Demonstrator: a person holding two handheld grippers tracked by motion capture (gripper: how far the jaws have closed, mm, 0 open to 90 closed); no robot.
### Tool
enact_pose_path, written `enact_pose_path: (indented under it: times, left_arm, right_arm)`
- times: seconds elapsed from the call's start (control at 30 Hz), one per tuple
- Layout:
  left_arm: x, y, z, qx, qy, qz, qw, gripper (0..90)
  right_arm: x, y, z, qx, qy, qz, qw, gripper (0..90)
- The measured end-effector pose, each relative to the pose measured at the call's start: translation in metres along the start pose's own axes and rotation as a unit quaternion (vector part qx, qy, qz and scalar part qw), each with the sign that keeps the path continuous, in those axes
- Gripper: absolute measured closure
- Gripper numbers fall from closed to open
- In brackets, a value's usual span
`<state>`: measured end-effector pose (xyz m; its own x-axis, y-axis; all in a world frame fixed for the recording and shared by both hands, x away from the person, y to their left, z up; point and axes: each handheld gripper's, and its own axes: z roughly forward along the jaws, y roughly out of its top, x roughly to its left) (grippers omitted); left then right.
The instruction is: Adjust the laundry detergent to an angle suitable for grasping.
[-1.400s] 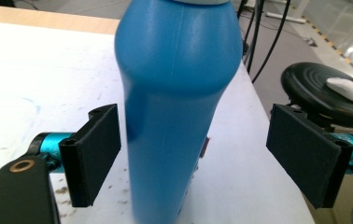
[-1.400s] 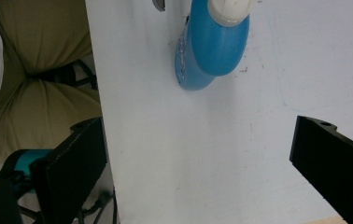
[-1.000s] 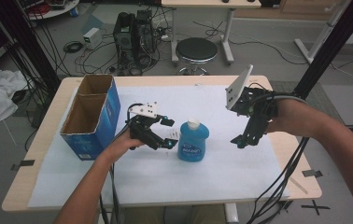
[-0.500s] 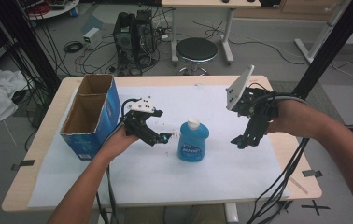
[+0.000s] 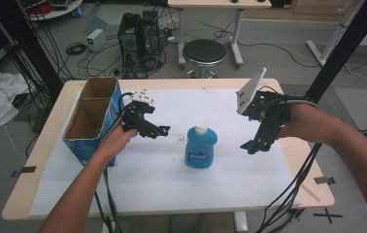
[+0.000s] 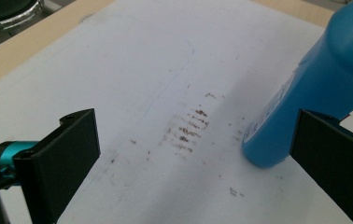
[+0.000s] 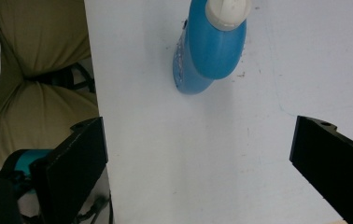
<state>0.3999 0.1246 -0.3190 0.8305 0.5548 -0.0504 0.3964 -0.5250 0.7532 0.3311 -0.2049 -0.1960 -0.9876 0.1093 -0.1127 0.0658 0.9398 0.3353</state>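
Left gripper [image 5: 161, 131]: jaws spread wide, having just been opening, nothing between them. Blue bottle [image 5: 201, 146] stands upright at its 3 o'clock, apart, on the white table cover [image 5: 172, 179]. Right gripper [image 5: 252, 145]: jaws wide, empty, bottle at its 9 o'clock. Cardboard box [image 5: 91, 121] at table's 9 o'clock.

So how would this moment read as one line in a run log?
left gripper: just opened, empty | right gripper: open, empty | blue plastic bottle with white cap: upright, untouched

Bottle [image 5: 201, 148] upright mid-table [image 5: 220, 194], box [image 5: 94, 119] at left edge, grippers either side of btl.
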Motion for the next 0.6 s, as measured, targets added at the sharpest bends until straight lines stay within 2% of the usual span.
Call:
enact_pose_path:
  times: [0.07, 0.1, 0.23, 0.3, 0.33, 0.4, 0.43, 0.5, 0.57, 0.6]
  left_arm:
    - [0.003, 0.008, -0.004, 0.020, 0.008, 0.007, 0.9997, 1.6]
    - [0.004, 0.013, -0.006, 0.021, 0.011, -0.004, 0.9997, 1.7]
    - [0.009, 0.030, -0.014, 0.064, 0.010, 0.025, 0.9976, 1.6]
    - [0.011, 0.041, -0.017, 0.098, 0.017, 0.048, 0.9939, 1.6]
    - [0.013, 0.045, -0.018, 0.104, 0.018, 0.052, 0.9931, 1.7]
    - [0.018, 0.055, -0.022, 0.127, 0.019, 0.064, 0.9897, 1.6]
    - [0.020, 0.058, -0.023, 0.129, 0.024, 0.068, 0.9890, 1.6]
    - [0.027, 0.067, -0.028, 0.147, 0.032, 0.081, 0.9853, 1.6]
    - [0.032, 0.073, -0.031, 0.157, 0.030, 0.089, 0.9831, 1.7]
    - [0.035, 0.077, -0.034, 0.169, 0.027, 0.102, 0.9800, 1.7]
  right_arm:
    - [-0.002, 0.001, 0.001, -0.003, 0.001, -0.004, 1.0000, 3.2]
    - [-0.002, 0.001, 0.001, -0.004, 0.001, -0.003, 1.0000, 3.2]
    - [-0.005, 0.003, 0.003, -0.003, 0.003, -0.004, 1.0000, 3.2]
    - [-0.006, 0.004, 0.004, -0.003, 0.005, -0.005, 1.0000, 3.2]
    - [-0.007, 0.005, 0.004, -0.004, 0.007, -0.008, 0.9999, 3.2]
    - [-0.008, 0.005, 0.005, -0.005, 0.007, -0.005, 1.0000, 3.1]
    - [-0.009, 0.006, 0.005, -0.003, 0.007, -0.004, 1.0000, 3.2]
    - [-0.010, 0.006, 0.006, -0.002, 0.009, -0.005, 0.9999, 3.1]
    - [-0.010, 0.007, 0.007, -0.001, 0.011, -0.007, 0.9999, 3.1]
    - [-0.010, 0.007, 0.007, -0.002, 0.011, -0.005, 0.9999, 3.2]
